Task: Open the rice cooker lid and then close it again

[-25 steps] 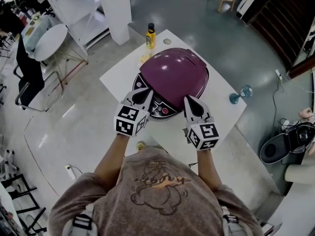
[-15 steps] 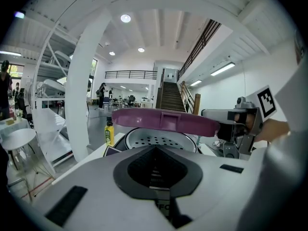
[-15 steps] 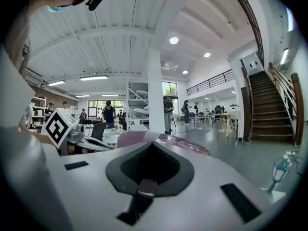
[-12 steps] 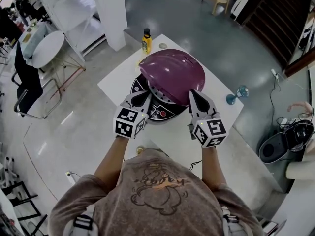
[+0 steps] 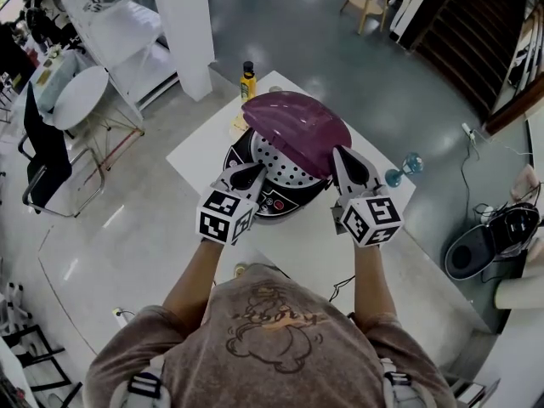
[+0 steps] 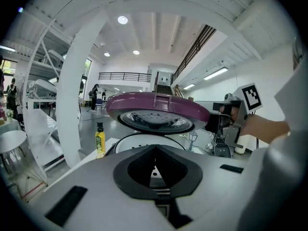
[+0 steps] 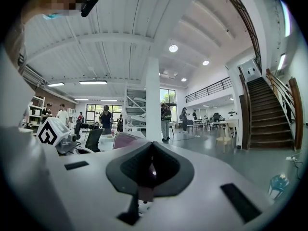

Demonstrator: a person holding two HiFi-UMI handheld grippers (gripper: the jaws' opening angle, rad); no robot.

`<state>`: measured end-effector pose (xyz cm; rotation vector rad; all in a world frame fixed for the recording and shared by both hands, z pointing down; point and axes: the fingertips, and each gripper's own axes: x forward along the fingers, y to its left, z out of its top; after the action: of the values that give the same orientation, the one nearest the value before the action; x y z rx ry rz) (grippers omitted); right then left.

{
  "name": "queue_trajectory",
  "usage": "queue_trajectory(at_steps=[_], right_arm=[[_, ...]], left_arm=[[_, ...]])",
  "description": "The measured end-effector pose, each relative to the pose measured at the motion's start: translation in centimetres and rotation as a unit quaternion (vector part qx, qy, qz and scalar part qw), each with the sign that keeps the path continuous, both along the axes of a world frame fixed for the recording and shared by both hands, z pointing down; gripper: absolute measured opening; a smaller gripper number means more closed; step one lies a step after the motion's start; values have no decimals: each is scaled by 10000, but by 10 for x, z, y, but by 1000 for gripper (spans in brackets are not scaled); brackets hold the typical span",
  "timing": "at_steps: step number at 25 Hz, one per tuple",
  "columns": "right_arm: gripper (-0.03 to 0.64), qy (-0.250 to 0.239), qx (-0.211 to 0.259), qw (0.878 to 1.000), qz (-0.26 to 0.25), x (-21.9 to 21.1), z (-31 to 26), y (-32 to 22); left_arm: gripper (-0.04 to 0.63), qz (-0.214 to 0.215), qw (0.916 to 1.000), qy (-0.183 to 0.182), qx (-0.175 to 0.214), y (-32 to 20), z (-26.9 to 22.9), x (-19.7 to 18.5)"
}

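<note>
Since a second ago the purple lid (image 5: 293, 130) has swung up from lying flat on the rice cooker (image 5: 274, 201). My right tool (image 5: 343, 153) has climbed with it, while my left tool (image 5: 254, 171) has barely shifted. The lid now stands tilted, with its near edge lifted clear of the body and its far edge down at the back. A gap shows between the lid and the pot rim. My right tool is clenched, jaws together with nothing between them, and its tip is against the lid's raised near edge on the right side. My left tool is clenched too and empty. It hangs over the cooker's front panel, but I cannot tell whether it touches. The cooker sits on the white counter (image 5: 197, 147), with a yellow bottle (image 5: 247, 82) near the far corner behind it.
</note>
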<state>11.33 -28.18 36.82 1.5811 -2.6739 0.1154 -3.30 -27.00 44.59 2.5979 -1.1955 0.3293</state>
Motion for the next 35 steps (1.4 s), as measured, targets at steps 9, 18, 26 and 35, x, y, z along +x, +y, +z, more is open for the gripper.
queue_trajectory(at_steps=[9, 18, 26, 35], right_arm=[[2, -93, 205, 9996, 155, 25, -28, -21], [2, -51, 372, 9988, 327, 53, -55, -44], [2, 43, 367, 9984, 425, 69, -63, -66], [2, -506, 201, 9970, 545, 98, -59, -89]], left_arm=[[20, 60, 10000, 56, 34, -1, -4, 6], [21, 120, 9999, 87, 53, 3, -7, 13], [20, 118, 9998, 122, 80, 4, -12, 13], [20, 62, 9998, 173, 103, 6, -15, 10]])
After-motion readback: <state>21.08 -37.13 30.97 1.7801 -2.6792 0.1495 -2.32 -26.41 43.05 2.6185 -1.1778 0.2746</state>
